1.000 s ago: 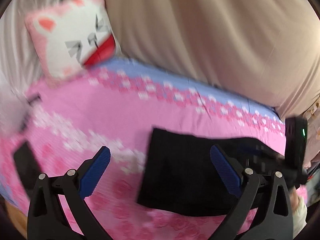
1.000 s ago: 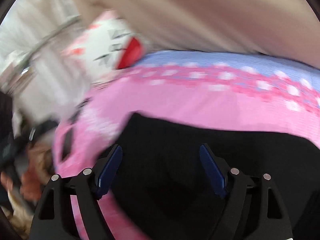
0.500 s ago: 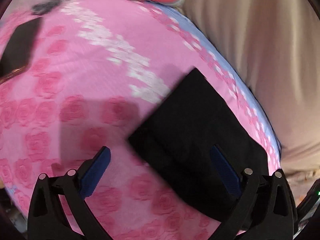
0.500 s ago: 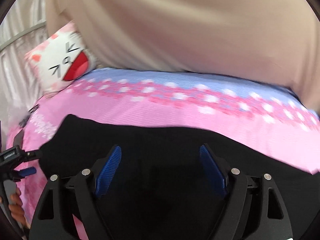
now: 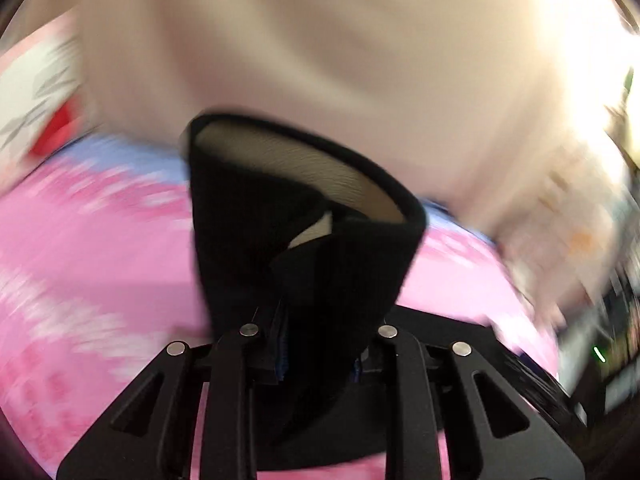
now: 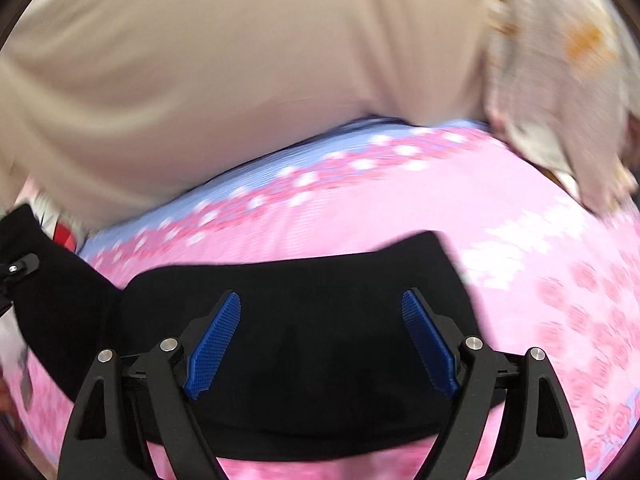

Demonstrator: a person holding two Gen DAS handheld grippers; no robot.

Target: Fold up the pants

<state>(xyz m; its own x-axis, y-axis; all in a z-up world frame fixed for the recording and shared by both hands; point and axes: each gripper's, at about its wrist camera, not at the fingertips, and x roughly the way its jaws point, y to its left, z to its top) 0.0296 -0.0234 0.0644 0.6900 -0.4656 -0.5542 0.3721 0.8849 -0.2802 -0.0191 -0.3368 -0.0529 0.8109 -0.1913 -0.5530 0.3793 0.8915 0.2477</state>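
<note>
Left wrist view: the left claw [image 5: 316,344] is closing, its jaws pinching a lifted corner of the soft black fabric pants [image 5: 304,248] above the pink rose-print bed sheet [image 5: 92,264]; the limp, light cloth is drooping into a loop, likely to sag wherever unsupported.

Right wrist view: the right claw [image 6: 322,340] is standing spread and empty over the pants [image 6: 320,280] lying on the bed sheet [image 6: 400,208]; the nearby hem edge is probably offering the firmest hold.
</note>
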